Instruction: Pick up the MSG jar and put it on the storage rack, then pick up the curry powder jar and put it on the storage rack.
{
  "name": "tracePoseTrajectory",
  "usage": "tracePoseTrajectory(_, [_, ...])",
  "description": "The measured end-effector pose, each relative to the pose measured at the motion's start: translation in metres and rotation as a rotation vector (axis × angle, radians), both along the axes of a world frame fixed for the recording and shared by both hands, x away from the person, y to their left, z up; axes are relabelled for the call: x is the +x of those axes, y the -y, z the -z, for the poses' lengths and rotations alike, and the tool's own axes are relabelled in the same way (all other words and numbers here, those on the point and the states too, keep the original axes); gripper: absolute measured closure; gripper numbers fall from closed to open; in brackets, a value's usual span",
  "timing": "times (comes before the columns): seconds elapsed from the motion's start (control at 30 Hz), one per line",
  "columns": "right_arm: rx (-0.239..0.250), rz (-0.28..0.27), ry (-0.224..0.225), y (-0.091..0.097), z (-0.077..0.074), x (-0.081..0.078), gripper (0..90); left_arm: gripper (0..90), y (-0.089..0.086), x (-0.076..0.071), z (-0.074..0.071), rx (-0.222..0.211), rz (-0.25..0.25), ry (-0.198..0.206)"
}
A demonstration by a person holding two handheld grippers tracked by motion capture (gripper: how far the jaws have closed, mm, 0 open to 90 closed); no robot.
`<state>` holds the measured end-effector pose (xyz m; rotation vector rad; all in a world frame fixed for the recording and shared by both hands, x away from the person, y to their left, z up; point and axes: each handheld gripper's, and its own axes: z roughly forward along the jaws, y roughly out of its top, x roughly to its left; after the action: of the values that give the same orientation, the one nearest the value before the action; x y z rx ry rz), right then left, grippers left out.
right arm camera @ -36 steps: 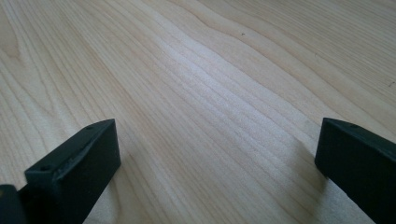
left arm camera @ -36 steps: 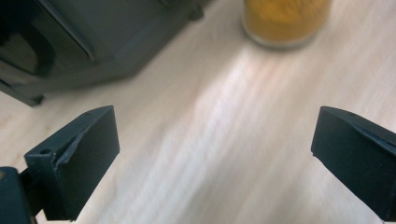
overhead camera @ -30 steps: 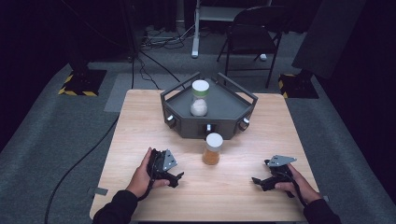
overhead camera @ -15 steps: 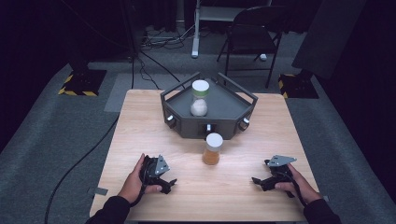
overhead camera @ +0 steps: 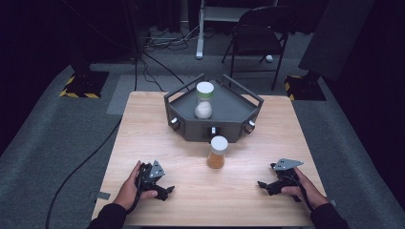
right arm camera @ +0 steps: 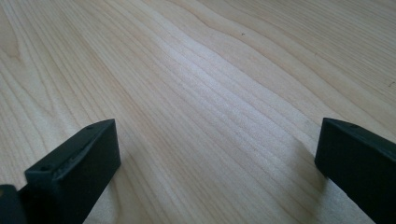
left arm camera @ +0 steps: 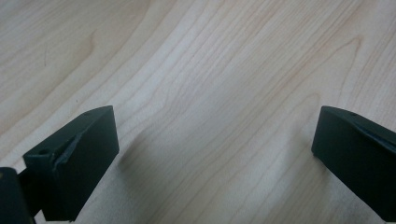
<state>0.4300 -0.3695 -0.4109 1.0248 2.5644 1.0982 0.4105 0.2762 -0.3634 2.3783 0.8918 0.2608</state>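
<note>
Drawing back toward the table's (overhead camera: pixel 143 124) near edge, the left gripper (overhead camera: pixel 162 191) is lying gaping; the right gripper (overhead camera: pixel 265 185), also gaping, is resting by the near right corner.

a dim lab or studio: grey carpet, floor cables (overhead camera: pixel 157 67), hazard-taped stand bases (overhead camera: pixel 81 85), a folding chair (overhead camera: pixel 260 33).

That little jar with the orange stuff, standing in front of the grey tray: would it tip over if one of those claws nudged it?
Probably, if nudged high: the jar stands upright, taller than wide. Its wall looks clear and smooth, so it may slip in a loose grip. It appears only partly filled, so likely light.
</note>
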Motion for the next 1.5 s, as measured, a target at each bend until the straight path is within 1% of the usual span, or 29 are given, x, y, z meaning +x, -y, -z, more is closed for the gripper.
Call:
tracePoseTrajectory(0.03, [0.000,0.000,0.000,0.0000,0.0000,0.0000,0.0,0.5,-0.0036,0.0016,0.0014,-0.015,-0.003,-0.013])
tracePoseTrajectory(0.07, [0.000,-0.001,0.000,0.0001,0.0000,0.0001,0.0,0.3,-0.0063,0.0009,0.0033,-0.026,-0.005,-0.008])
tracePoseTrajectory(0.13, [0.000,-0.003,0.000,0.0005,0.0001,0.0004,0.0,0.3,-0.0085,0.0010,0.0038,-0.028,-0.005,-0.006])
tracePoseTrajectory(0.93, [0.000,0.000,-0.001,0.0004,0.0000,0.0000,0.0,0.3,-0.0096,0.0016,0.0039,-0.029,0.001,-0.006])
tracePoseTrajectory(1.5, [0.000,-0.006,0.000,0.0008,0.0001,0.0012,0.0,0.3,-0.0100,-0.0007,0.0037,-0.027,-0.008,-0.005])
